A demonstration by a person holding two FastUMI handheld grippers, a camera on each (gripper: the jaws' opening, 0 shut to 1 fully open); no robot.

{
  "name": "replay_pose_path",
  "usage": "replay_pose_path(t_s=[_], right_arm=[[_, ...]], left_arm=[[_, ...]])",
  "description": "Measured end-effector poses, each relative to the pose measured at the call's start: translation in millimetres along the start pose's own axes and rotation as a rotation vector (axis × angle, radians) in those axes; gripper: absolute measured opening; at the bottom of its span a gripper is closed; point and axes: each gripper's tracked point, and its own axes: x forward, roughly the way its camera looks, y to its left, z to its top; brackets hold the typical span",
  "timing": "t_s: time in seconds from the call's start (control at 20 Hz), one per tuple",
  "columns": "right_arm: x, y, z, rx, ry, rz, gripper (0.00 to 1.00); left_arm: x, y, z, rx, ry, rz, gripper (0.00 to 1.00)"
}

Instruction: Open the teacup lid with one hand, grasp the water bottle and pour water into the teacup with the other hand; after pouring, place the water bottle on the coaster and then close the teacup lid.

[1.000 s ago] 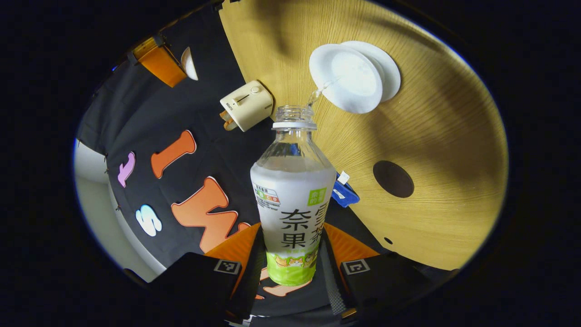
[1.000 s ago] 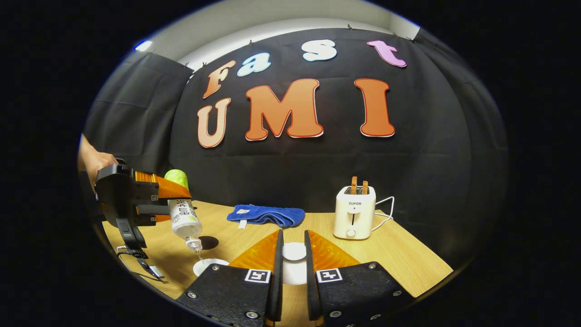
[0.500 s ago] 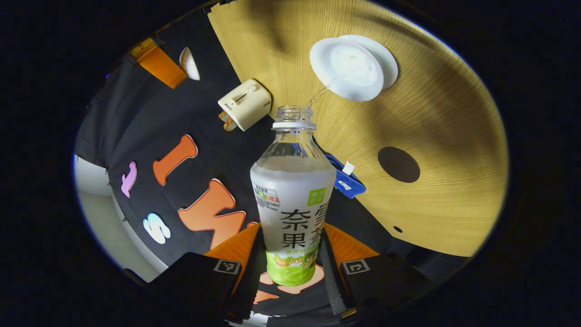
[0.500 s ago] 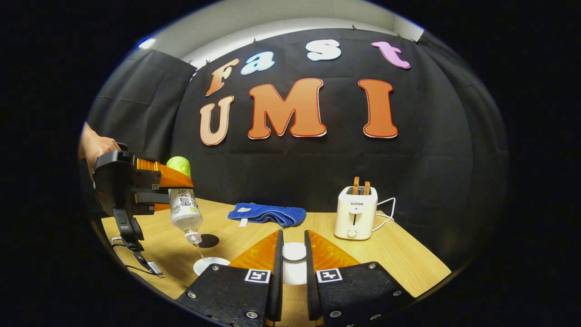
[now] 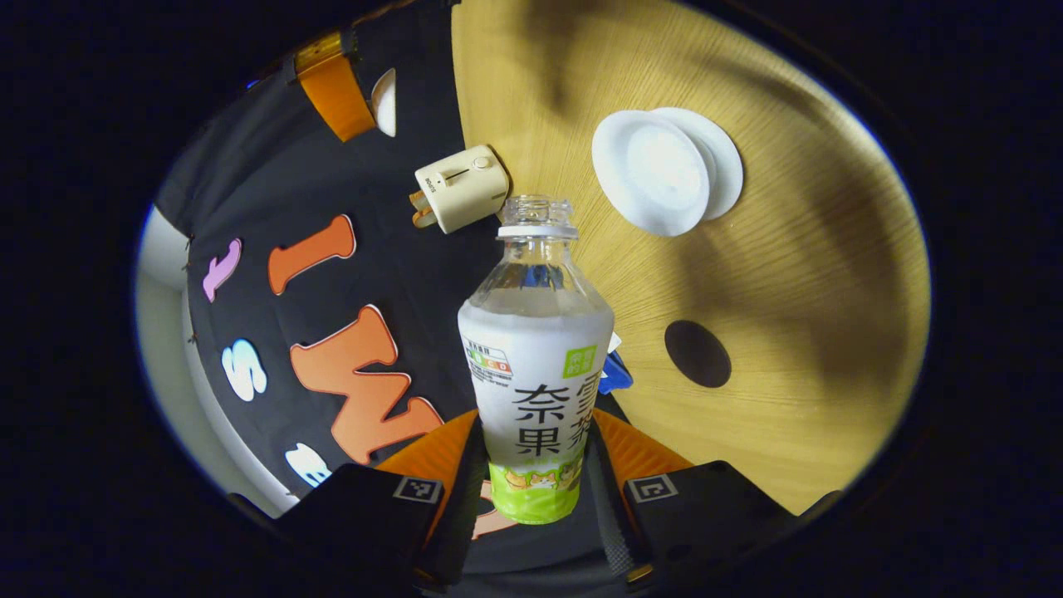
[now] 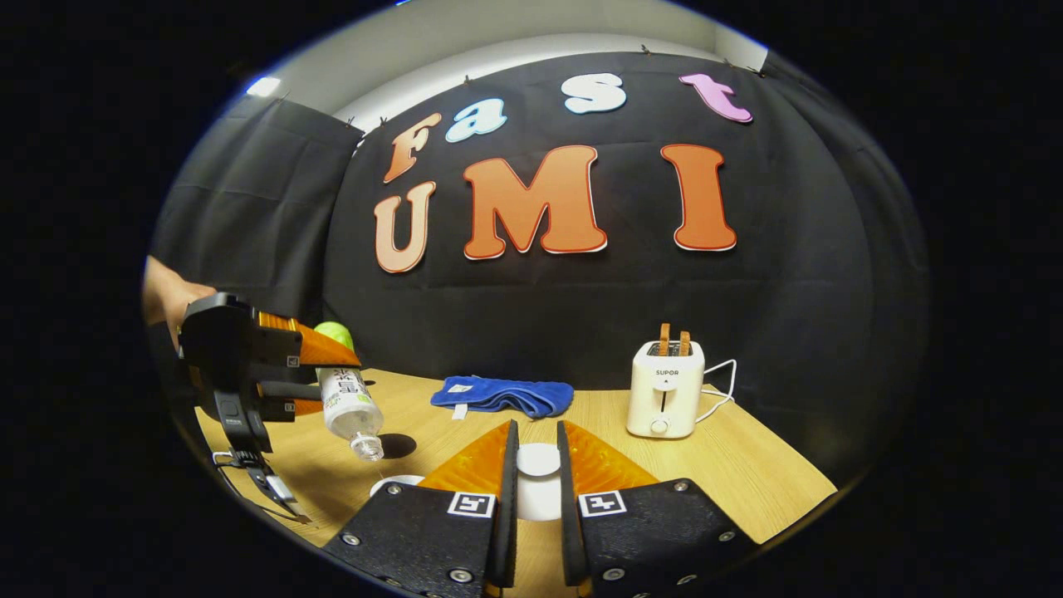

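Bottle [image 5: 536,365] sat clamped in my left gripper [image 5: 531,490], neck toward the teacup [image 5: 656,170] at one o'clock; I judged righting it slowly best, then lowering onto the coaster [image 5: 698,354]. Right gripper [image 6: 536,473] pinched the lid [image 6: 538,459].

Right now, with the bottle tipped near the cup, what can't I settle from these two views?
- Water level in the teacup: left gripper view, white interior shows no readable surface.
- Teacup body in right gripper view: hidden behind the right gripper; only a rim sliver shows.
- Lid: mostly covered by the jaws closed on it.
- Water bottle base: left gripper view, hidden between the left gripper jaws.
- Blue cloth: left gripper view, mostly behind the bottle.
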Motion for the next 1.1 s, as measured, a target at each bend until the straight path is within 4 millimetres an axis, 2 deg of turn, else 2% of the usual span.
replay_pose_path(t_s=[0.1,0.2,0.25,0.3,0.4,0.45,0.5,0.6,0.65,0.7,0.75,0.8,0.85,0.9,0.95,1.0,1.05,1.1], right_arm=[[-0.8,4.8,2.7,0.011,-0.011,0.012,0.23],[0.5,9.1,2.6,0.016,-0.008,0.020,0.22],[0.5,9.4,1.3,0.010,-0.001,0.018,0.23],[0.5,9.5,3.0,-0.003,0.001,0.012,0.23],[0.6,11.8,9.0,-0.017,-0.002,0.005,0.23],[1.1,13.9,12.5,-0.016,-0.008,0.006,0.27],[0.8,16.0,15.5,-0.013,-0.015,0.008,0.23],[3.2,20.6,19.2,-0.015,-0.023,0.008,0.23],[4.2,23.8,19.7,-0.018,-0.023,0.010,0.23],[5.3,27.0,19.9,-0.019,-0.022,0.013,0.23],[6.3,30.5,20.5,-0.020,-0.023,0.017,0.27],[6.7,34.7,19.9,-0.021,-0.021,0.021,0.27],[8.3,38.4,19.0,-0.024,-0.019,0.026,0.27],[10.2,41.7,18.2,-0.030,-0.016,0.030,0.27],[10.9,45.3,17.5,-0.036,-0.014,0.034,0.27],[11.9,48.2,17.1,-0.040,-0.013,0.039,0.23],[12.9,51.4,16.0,-0.041,-0.012,0.044,0.23],[13.5,54.1,15.6,-0.041,-0.011,0.047,0.23]], left_arm=[[2.2,-1.3,0.0,-0.100,-0.015,0.015,0.63],[1.7,-0.6,-4.2,-0.197,-0.029,0.026,0.66],[2.5,5.4,-6.5,-0.224,-0.034,0.049,0.63],[3.4,10.1,-10.5,-0.247,-0.039,0.069,0.66],[2.7,19.1,-23.9,-0.331,-0.043,0.105,0.66],[2.3,27.3,-31.9,-0.384,-0.046,0.128,0.66],[2.5,31.0,-40.5,-0.430,-0.036,0.136,0.66],[2.4,43.8,-55.4,-0.513,-0.028,0.177,0.66],[1.7,47.2,-59.7,-0.560,-0.033,0.194,0.62],[2.3,49.5,-64.9,-0.616,-0.033,0.209,0.62],[3.5,51.7,-70.3,-0.678,-0.033,0.228,0.66],[5.8,53.4,-75.2,-0.756,-0.037,0.251,0.62],[9.0,54.7,-76.4,-0.836,-0.043,0.266,0.65],[11.5,55.1,-78.9,-0.922,-0.053,0.281,0.61],[12.2,55.6,-78.2,-1.007,-0.065,0.292,0.61],[15.1,54.5,-78.9,-1.082,-0.071,0.298,0.65],[21.4,52.1,-79.9,-1.151,-0.062,0.296,0.61],[28.5,48.1,-80.4,-1.221,-0.058,0.290,0.65]])
